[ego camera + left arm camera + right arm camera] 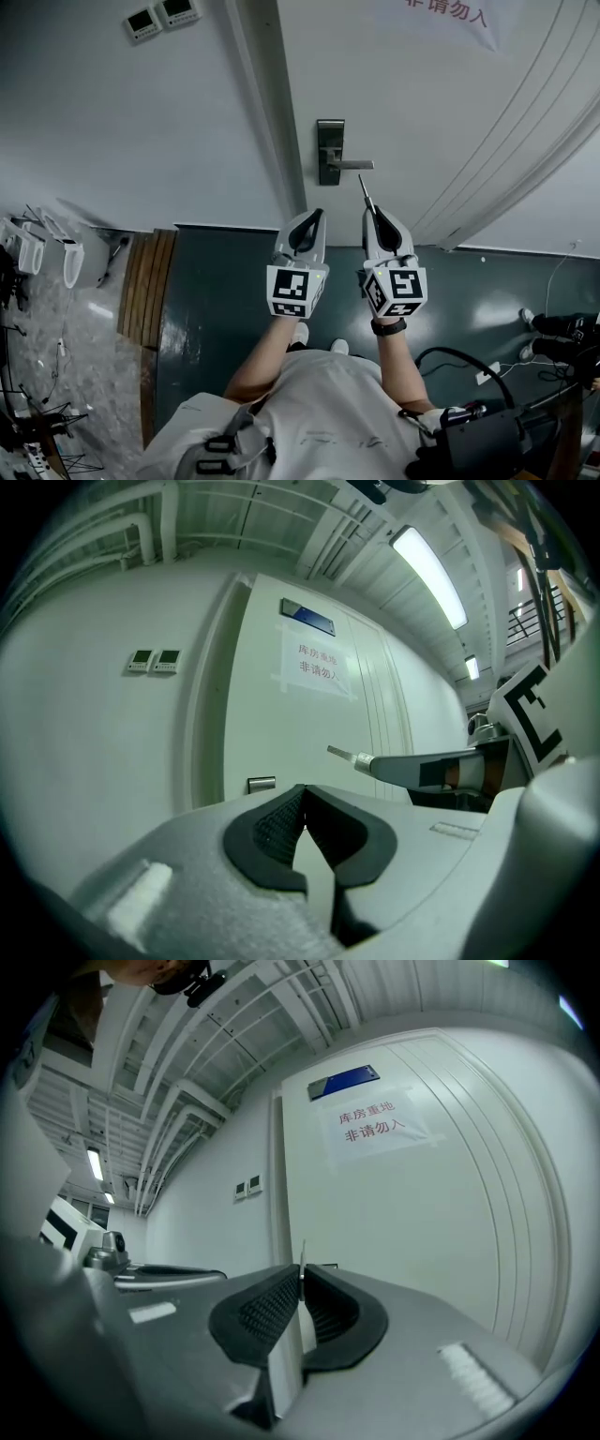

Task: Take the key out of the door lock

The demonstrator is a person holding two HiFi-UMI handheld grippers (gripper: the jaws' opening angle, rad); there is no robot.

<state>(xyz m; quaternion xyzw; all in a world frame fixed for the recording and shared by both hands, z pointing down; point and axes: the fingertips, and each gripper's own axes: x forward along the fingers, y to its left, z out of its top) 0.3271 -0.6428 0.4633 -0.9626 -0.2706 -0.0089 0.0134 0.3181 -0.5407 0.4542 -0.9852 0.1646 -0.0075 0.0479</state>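
A dark lock plate (329, 150) with a lever handle (352, 165) sits on the white door (441, 122). My right gripper (373, 215) is shut on a slim metal key (365, 193), whose blade sticks out past the fingertips toward the door, apart from the lock. The right gripper view shows the key (302, 1252) edge-on between the pads (267, 1302). My left gripper (317, 217) hangs beside it, shut with nothing held. From the left gripper view (302, 795) the key (341, 753) and the lock plate (262, 783) are visible.
A paper sign (450, 17) is taped to the door. Two wall control panels (159, 17) are left of the door frame. Wooden floor strip (150, 281) and white seats (47, 248) lie left; cables, a black device (478, 436) and shoes (553, 324) lie right.
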